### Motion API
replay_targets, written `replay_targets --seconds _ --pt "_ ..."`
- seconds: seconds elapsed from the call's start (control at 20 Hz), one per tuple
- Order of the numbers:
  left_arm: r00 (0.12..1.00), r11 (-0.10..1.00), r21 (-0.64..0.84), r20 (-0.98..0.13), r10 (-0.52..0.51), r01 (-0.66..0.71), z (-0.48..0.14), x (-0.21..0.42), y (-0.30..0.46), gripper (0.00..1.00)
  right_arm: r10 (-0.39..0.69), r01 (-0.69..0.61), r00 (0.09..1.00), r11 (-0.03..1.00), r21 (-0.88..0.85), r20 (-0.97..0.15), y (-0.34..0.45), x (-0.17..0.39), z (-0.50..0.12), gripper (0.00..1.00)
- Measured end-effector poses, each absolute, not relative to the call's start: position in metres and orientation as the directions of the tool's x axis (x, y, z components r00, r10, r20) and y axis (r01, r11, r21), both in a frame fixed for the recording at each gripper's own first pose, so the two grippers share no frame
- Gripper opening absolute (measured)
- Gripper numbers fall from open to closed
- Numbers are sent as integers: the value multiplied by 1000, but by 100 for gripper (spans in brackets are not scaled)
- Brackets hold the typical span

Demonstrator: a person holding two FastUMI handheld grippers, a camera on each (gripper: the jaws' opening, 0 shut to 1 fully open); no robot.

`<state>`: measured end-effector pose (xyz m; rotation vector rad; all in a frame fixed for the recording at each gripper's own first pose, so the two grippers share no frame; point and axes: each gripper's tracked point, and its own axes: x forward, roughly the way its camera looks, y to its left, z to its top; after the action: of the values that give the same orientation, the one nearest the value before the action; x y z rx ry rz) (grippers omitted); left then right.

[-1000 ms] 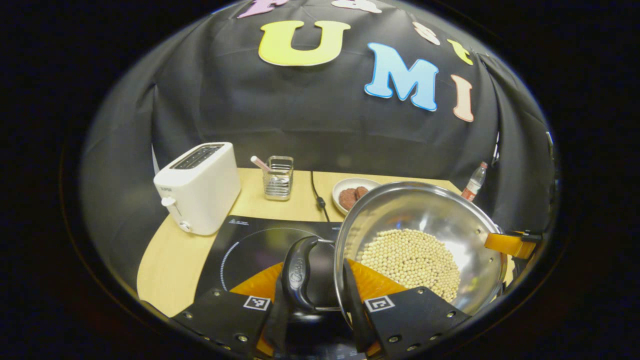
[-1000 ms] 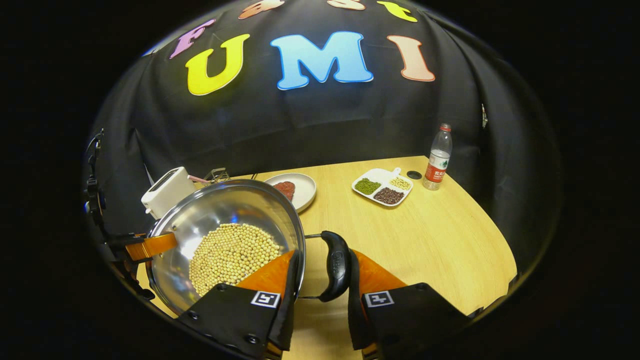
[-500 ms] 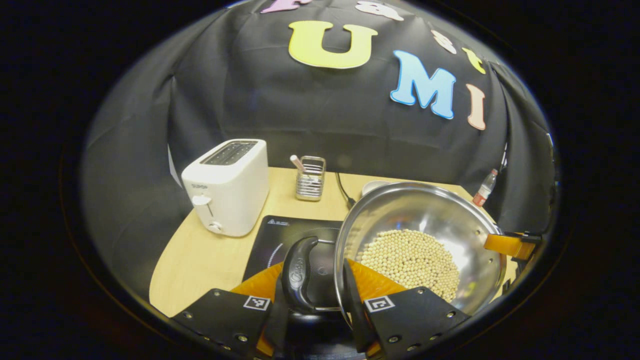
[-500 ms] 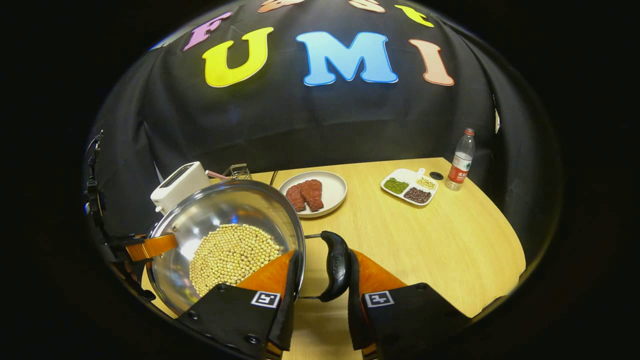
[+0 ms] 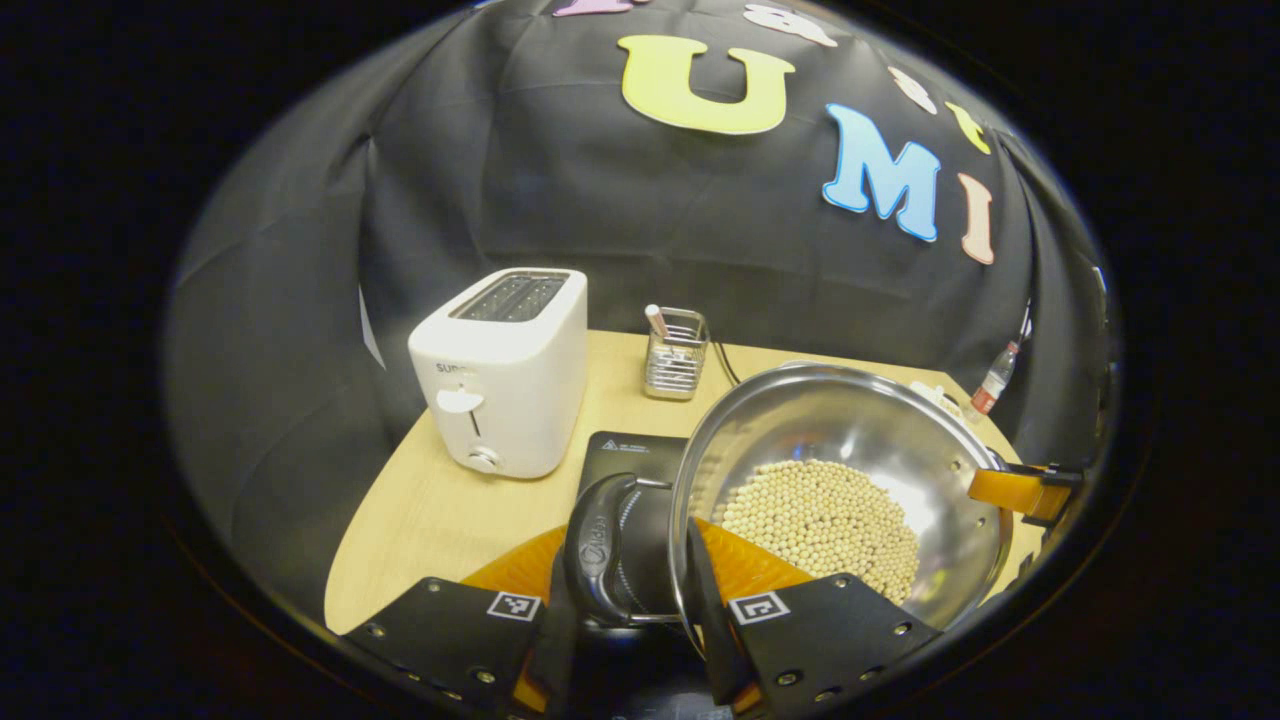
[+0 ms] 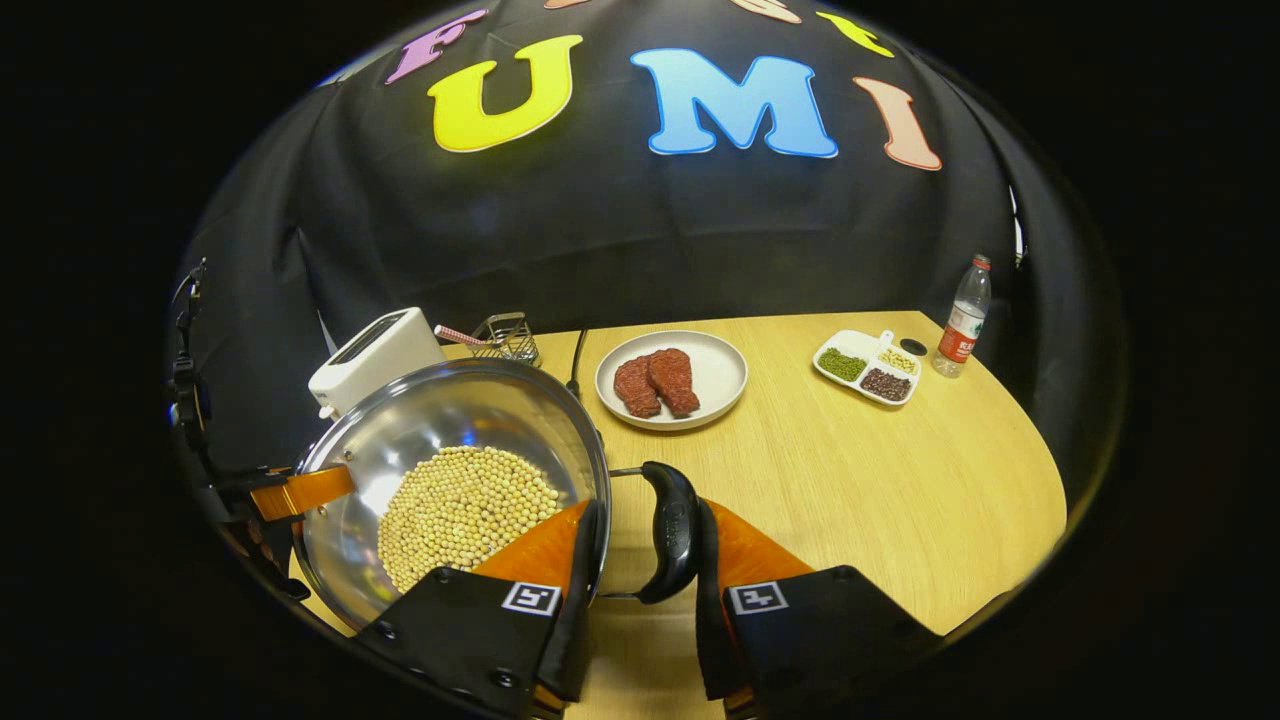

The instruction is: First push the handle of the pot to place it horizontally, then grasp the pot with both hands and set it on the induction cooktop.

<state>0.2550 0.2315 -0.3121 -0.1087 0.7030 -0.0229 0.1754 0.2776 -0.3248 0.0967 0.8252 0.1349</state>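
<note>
The steel pot [image 5: 850, 490], round and shallow, holds a bed of pale beans [image 5: 820, 525] and is gripped on both sides. In the left gripper view we see the left gripper [image 5: 622, 600] clenched on the pot's left handle [image 5: 598, 550], a dark loop standing off the rim, with one finger outside the loop and the other against the pot wall. In the right gripper view we see the right gripper [image 6: 640, 590] clamped in the same way on the right handle [image 6: 672, 545], the pot [image 6: 450, 480] lying to its left. Each view also shows the opposite gripper's fingertip at the pot's far rim.

We see the induction cooktop [image 5: 625, 460], a dark flat slab, directly beyond and below the left handle; the pot's left part overlaps it in this view, but we cannot tell whether the pot rests on it or is held above it.

Left of the cooktop stands a white toaster [image 5: 505, 370], upright on the wooden table [image 6: 850, 480]. Behind the cooktop, at the far edge, we note a wire utensil holder [image 5: 675, 355] with a pink-tipped stick in it, and a dark cable running beside it.

To the right of the pot, well apart from it, lies a white plate [image 6: 670, 380] carrying two pieces of red meat. Farther right sits a divided dish [image 6: 868, 365] of green, dark and pale grains, and just beside it a water bottle [image 6: 962, 315] stands upright near the far right corner.
</note>
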Motion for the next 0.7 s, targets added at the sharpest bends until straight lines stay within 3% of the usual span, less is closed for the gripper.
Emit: replay_targets --seconds 0.05,0.1,0.15,0.25,0.35,0.4,0.7 --pt "761 994 -108 -647 -57 -18 -315 257 236 53 158 -85 667 987 136 -728 281 176 -328 43" --pt "757 994 -110 -651 -56 -20 -318 259 239 56 157 -86 664 987 135 -731 284 177 -331 47" --pt "754 994 -111 -654 -56 -22 -320 260 242 56 157 -85 662 987 135 -733 288 179 -332 43" --pt "752 993 -113 -656 -56 -24 -325 263 248 50 155 -88 659 988 129 -736 293 181 -336 43" --pt "749 993 -117 -660 -60 -24 -329 266 251 53 151 -86 657 988 126 -739 298 182 -340 47" --pt "747 993 -118 -662 -62 -22 -332 266 252 53 149 -86 655 989 123 -741 299 182 -341 43" --pt "734 993 -120 -676 -69 -17 -343 271 257 50 141 -70 639 990 125 -756 302 183 -349 45"
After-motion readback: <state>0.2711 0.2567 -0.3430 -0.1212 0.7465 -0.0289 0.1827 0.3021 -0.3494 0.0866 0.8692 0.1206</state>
